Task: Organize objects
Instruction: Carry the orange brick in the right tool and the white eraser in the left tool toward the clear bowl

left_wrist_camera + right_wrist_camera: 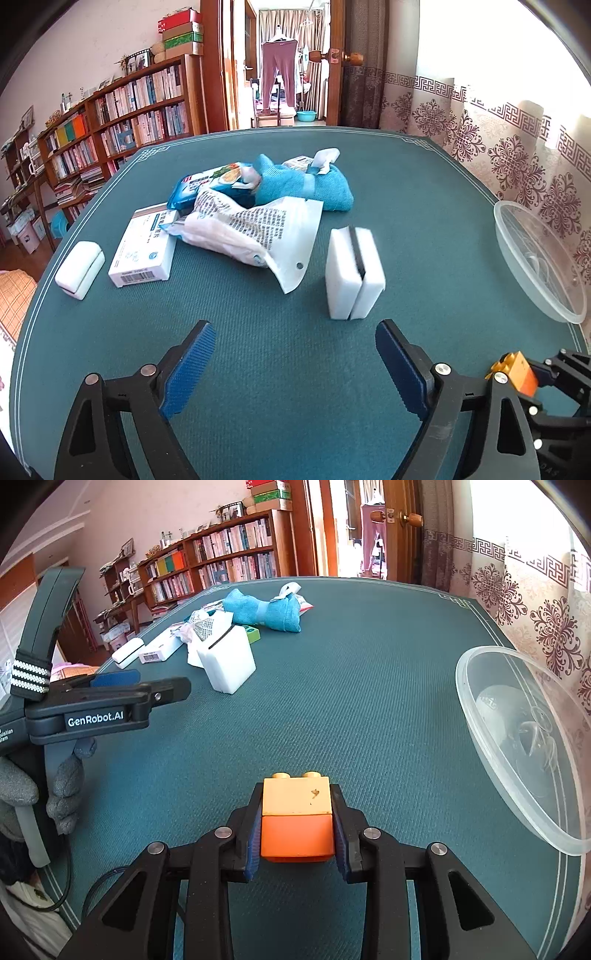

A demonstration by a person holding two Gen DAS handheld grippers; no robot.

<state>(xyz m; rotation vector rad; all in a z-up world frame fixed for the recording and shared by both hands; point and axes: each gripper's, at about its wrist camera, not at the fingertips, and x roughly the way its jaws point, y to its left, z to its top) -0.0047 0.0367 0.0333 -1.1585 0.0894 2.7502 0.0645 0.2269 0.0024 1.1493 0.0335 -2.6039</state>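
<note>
Green table (332,686) — brick (297,818) clamped in right claw (297,834).

Bookshelf (122,110): I see it left of the open doorway (284,66), packed with books.
Boxes (183,33): stacked on the shelf's top, at the end nearest the doorway.
Trousers (279,74): hanging inside the doorway.
Basin (306,116): blue, on the floor beyond the doorway.
Curtain (498,122): patterned, right of the doorway.
</note>
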